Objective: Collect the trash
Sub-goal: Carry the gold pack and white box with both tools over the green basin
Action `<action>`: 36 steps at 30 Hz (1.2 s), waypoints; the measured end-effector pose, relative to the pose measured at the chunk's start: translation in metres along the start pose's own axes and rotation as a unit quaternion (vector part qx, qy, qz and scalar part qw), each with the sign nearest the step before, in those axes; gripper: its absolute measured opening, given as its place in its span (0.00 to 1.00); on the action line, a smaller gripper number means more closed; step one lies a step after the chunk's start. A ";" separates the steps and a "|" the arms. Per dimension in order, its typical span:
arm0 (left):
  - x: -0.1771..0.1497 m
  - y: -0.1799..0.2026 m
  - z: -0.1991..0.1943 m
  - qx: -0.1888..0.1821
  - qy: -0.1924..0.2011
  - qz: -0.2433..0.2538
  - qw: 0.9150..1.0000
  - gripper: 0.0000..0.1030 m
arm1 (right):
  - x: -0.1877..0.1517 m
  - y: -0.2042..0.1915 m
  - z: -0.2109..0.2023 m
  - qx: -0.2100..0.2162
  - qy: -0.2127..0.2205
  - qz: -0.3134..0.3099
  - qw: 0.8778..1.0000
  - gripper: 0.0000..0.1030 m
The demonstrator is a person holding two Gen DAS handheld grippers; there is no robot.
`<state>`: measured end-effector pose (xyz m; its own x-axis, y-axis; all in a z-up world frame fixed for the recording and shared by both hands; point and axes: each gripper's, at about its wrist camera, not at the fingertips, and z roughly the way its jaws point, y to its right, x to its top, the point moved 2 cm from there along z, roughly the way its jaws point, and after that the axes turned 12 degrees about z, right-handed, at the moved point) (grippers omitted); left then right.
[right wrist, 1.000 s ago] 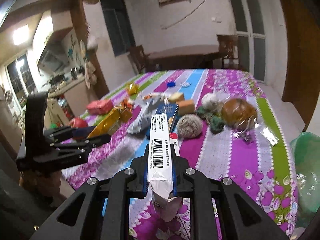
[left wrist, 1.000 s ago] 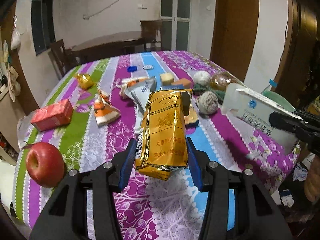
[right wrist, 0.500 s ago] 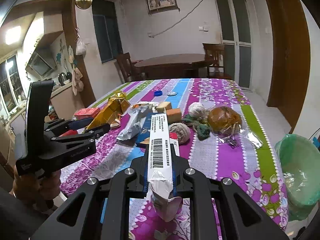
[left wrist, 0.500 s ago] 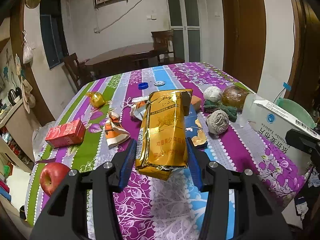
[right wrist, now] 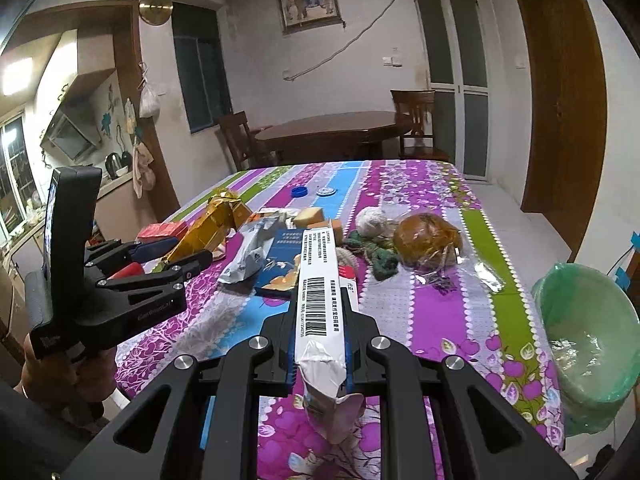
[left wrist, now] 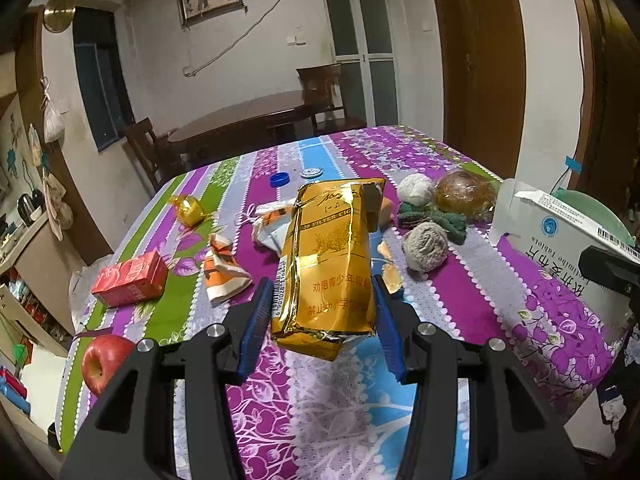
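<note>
Right now your left gripper (left wrist: 320,316) has its blue pads pressed against both sides of a gold cigarette carton (left wrist: 330,264), jaws standing about half apart to fit its width. You are holding it clear above the striped tablecloth (left wrist: 500,300). Its long axis runs straight out along the fingers, away from the camera, with the torn, opened end pointing toward the far side of the table and the crumpled near end hanging just behind the pads. In the right wrist view the same carton (right wrist: 208,226) slants upward from that gripper (right wrist: 176,258), far end higher.

Your right gripper (right wrist: 318,350) is closed tight on a flattened white medicine box (right wrist: 318,292). That box also lies lengthwise along the fingers, barcode face up, its far end pointing toward the table's middle and its crushed tail sticking out behind the jaws toward the camera. In the left wrist view it (left wrist: 560,240) shows at the right edge, printed side facing you.

On the cloth lie a red carton (left wrist: 130,284), an apple (left wrist: 106,362), an orange wrapper (left wrist: 224,272) and a grey yarn ball (left wrist: 426,246). A green-lined bin (right wrist: 588,344) stands beside the table's right edge.
</note>
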<state>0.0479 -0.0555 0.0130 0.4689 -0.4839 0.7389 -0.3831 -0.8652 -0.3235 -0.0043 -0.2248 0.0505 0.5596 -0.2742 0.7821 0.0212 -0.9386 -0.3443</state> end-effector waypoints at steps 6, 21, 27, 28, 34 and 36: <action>0.014 0.018 0.003 -0.016 0.005 0.017 1.000 0.46 | 0.006 0.020 -0.008 -0.013 0.009 0.018 1.000 0.17; 0.053 0.086 0.016 -0.061 0.022 0.077 0.995 0.46 | 0.017 0.091 -0.025 -0.066 0.033 0.068 0.995 0.17; 0.071 0.119 0.029 -0.083 0.025 0.100 0.991 0.46 | 0.024 0.129 -0.037 -0.096 0.043 0.085 0.991 0.17; 0.074 0.124 0.031 -0.087 0.025 0.103 0.991 0.46 | 0.026 0.136 -0.039 -0.102 0.044 0.089 0.990 0.17; 0.091 0.161 0.044 -0.113 0.027 0.126 0.985 0.46 | 0.037 0.181 -0.050 -0.140 0.048 0.106 0.983 0.17; 0.096 0.175 0.047 -0.124 0.028 0.136 0.983 0.46 | 0.041 0.199 -0.055 -0.153 0.049 0.115 0.980 0.17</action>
<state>0.0631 -0.2595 -0.0010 0.2802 -0.6785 0.6790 -0.6736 -0.6430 -0.3645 -0.0229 -0.4347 0.0426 0.4372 -0.4899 0.7543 -0.3544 -0.8646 -0.3561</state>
